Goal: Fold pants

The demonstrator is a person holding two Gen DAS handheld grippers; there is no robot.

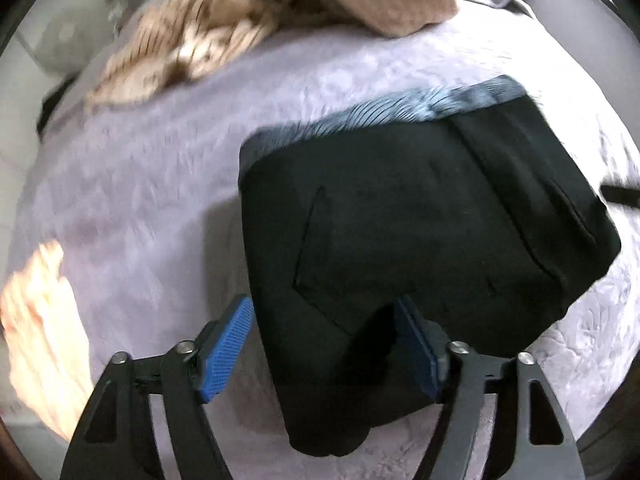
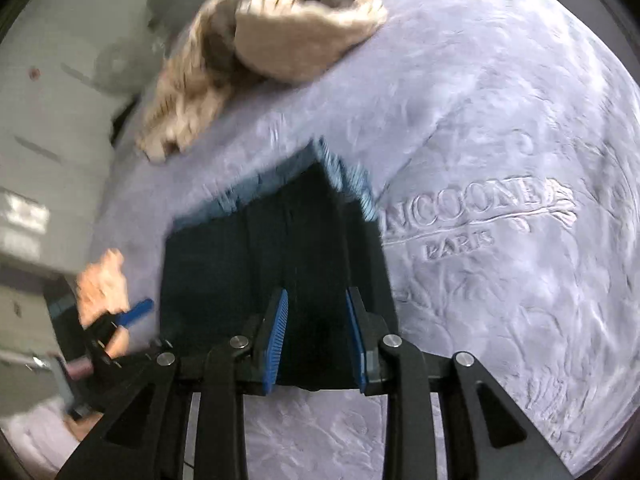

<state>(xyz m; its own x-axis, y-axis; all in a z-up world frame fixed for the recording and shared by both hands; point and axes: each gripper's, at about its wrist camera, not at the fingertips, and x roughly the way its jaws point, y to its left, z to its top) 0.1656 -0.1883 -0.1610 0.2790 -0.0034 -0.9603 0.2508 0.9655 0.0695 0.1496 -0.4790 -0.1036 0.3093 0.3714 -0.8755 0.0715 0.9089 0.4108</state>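
Note:
The black pants point(image 1: 420, 216) lie folded into a compact block on the lilac bedspread point(image 1: 160, 184), with the blue-grey ribbed waistband point(image 1: 420, 104) along the far edge. My left gripper point(image 1: 324, 308) is open, its blue pads either side of the near edge of the fold, not closed on it. In the right wrist view the pants point(image 2: 248, 264) lie straight ahead. My right gripper point(image 2: 316, 300) is open over their near edge. The left gripper's blue pad point(image 2: 138, 310) shows at the left there, by a hand.
A beige striped garment point(image 1: 248, 20) lies crumpled at the far side of the bed; it also shows in the right wrist view point(image 2: 256, 52). The bedspread carries embossed lettering point(image 2: 472, 216) to the right. Grey floor and furniture point(image 2: 48, 120) lie beyond the bed's left edge.

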